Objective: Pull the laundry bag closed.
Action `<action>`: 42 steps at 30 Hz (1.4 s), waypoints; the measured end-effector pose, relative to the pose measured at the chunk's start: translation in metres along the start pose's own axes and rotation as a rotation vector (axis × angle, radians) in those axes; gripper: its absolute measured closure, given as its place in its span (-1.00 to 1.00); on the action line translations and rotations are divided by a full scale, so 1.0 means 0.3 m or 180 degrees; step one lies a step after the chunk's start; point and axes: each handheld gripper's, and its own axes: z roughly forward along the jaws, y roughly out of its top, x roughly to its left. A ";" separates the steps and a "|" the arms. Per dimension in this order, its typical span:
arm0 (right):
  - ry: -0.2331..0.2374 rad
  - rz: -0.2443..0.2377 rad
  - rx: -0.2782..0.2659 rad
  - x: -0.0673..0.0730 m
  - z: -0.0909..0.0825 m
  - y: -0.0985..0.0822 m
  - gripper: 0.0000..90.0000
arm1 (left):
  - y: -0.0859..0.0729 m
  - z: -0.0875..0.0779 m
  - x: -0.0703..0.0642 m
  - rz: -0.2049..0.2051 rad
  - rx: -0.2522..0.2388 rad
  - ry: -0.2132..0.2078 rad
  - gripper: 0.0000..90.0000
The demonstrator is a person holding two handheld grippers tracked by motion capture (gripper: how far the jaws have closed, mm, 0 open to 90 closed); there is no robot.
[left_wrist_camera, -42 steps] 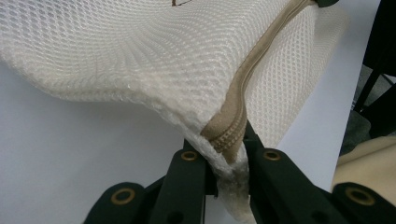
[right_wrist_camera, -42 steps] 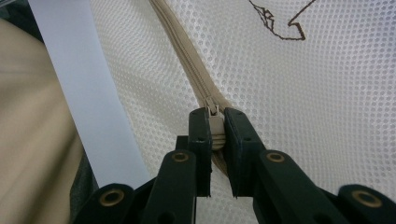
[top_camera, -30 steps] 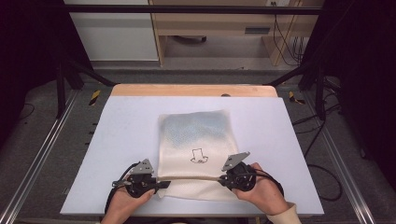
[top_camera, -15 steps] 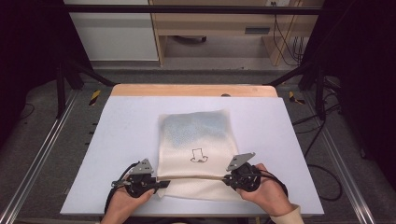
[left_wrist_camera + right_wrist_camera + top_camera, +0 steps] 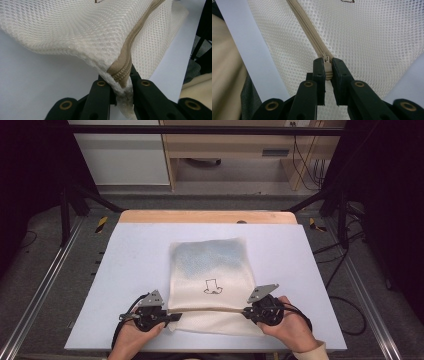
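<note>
High view — against the frames of a second and half a second ago, next to nothing differs: the mesh bag [image 5: 210, 280] lies in the same place at the near middle of the pale worktop [image 5: 130, 255], and both hands hold as before. Left gripper [image 5: 167, 316]: at the bag's near-left corner, hand under it from the bottom edge, jaws closed tight on the end of the tan zipper [image 5: 207, 310] and the mesh bunched there, seen close in the left gripper view [image 5: 122, 82]. Right gripper [image 5: 246, 310]: at the near-right edge, jaws pointing inward, clamped on the zipper pull [image 5: 327, 68]. The zipper runs taut between the two. A small black drawing [image 5: 213, 286] sits on the bag's upper face. Beyond the worktop — a wooden edge strip [image 5: 207, 216], cabinet [image 5: 120, 155] and cables [image 5: 305, 160], all well apart.
</note>
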 end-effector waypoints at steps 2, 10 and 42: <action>0.0003 0.0002 -0.0010 0.001 -0.002 -0.002 0.82 | 0.000 0.000 -0.002 0.0007 0.0005 0.0007 0.89; -0.0012 0.0030 -0.0014 -0.002 -0.007 -0.014 0.82 | 0.000 -0.002 0.002 0.0001 -0.0005 0.0013 0.89; -0.0042 0.0126 0.0051 -0.023 -0.011 -0.058 0.82 | 0.002 -0.015 0.010 -0.0009 -0.0039 0.0043 0.89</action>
